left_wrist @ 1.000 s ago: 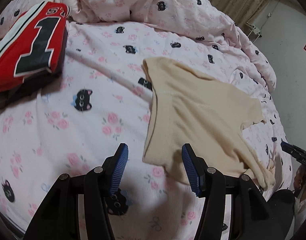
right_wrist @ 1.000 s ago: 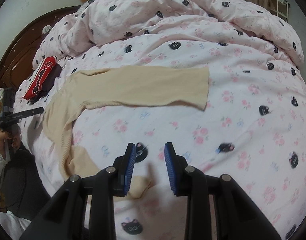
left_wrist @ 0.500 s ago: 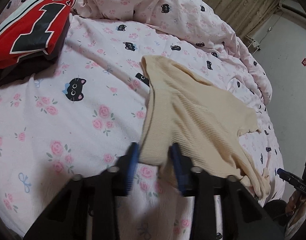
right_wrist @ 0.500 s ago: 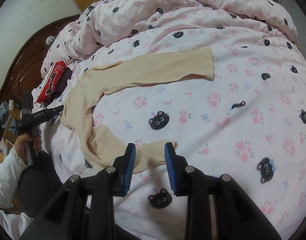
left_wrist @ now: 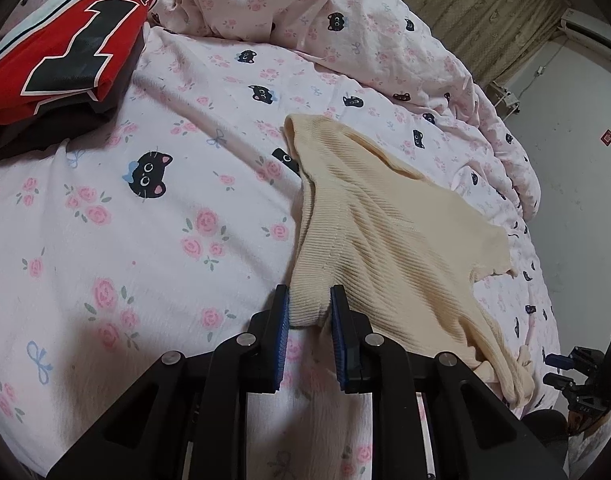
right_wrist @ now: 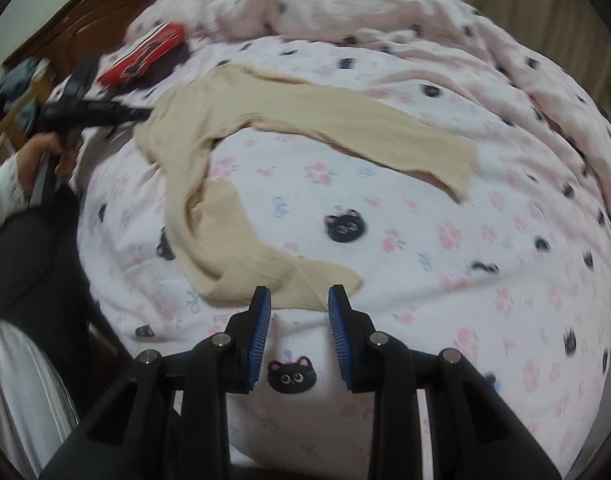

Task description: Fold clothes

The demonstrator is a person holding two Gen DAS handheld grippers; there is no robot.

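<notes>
A cream ribbed long-sleeved top (left_wrist: 377, 232) lies spread on the pink cat-print bed. My left gripper (left_wrist: 309, 314) is shut on a bunched fold at the top's near edge. From the right wrist view the same top (right_wrist: 233, 128) runs in a bent strip, one sleeve stretched to the right. My right gripper (right_wrist: 299, 312) is open, its blue fingertips (right_wrist: 262, 308) straddling the near edge of the lower sleeve end (right_wrist: 305, 280). The left gripper (right_wrist: 105, 114) shows there too, held by a hand at the top's far-left corner.
A folded red jersey with a black "1" (left_wrist: 57, 52) sits on dark clothes at the bed's far left, also the red jersey (right_wrist: 145, 52). A bunched pink duvet (left_wrist: 345, 8) lines the back. The bed drops off beside the person's dark trousers (right_wrist: 29, 280). The right gripper (left_wrist: 577, 372) hangs past the bed's right edge.
My left gripper dropped to the top's near edge and closed from wide open onto it. My right gripper swung toward the lower sleeve end, which now lies between its tips.
</notes>
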